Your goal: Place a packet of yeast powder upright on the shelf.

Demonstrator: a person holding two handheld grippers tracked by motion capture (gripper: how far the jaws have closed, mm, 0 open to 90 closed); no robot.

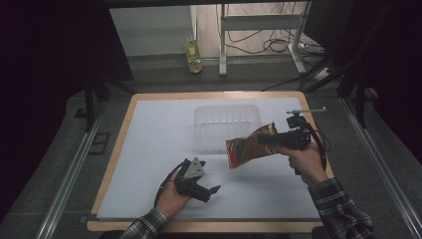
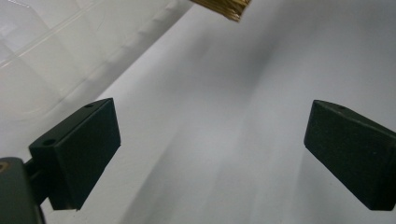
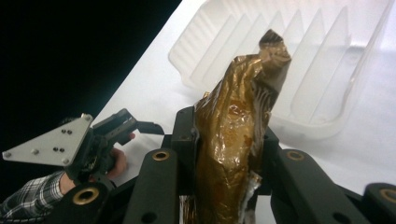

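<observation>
A crinkled gold snack packet (image 1: 249, 145) hangs in the air over the white sheet, just in front of a clear ribbed plastic tray (image 1: 226, 122). My right gripper (image 1: 266, 139) is shut on the packet's right end. In the right gripper view the packet (image 3: 243, 93) stands up between the jaws of my right gripper (image 3: 229, 135), with the tray (image 3: 303, 56) behind it. My left gripper (image 1: 214, 191) rests low near the table's front edge, open, with nothing between its fingers. In its own view the left gripper (image 2: 210, 149) has bare sheet between its jaws, and the packet's corner (image 2: 224, 7) shows at the top.
A white sheet (image 1: 159, 149) covers the wooden table (image 1: 112, 164). The left gripper (image 3: 140, 126) is in the right gripper view at the left, beside a plaid sleeve (image 3: 28, 200). Beyond the table, a bottle (image 1: 193, 55) stands on the floor near a desk frame (image 1: 259, 22) and cables.
</observation>
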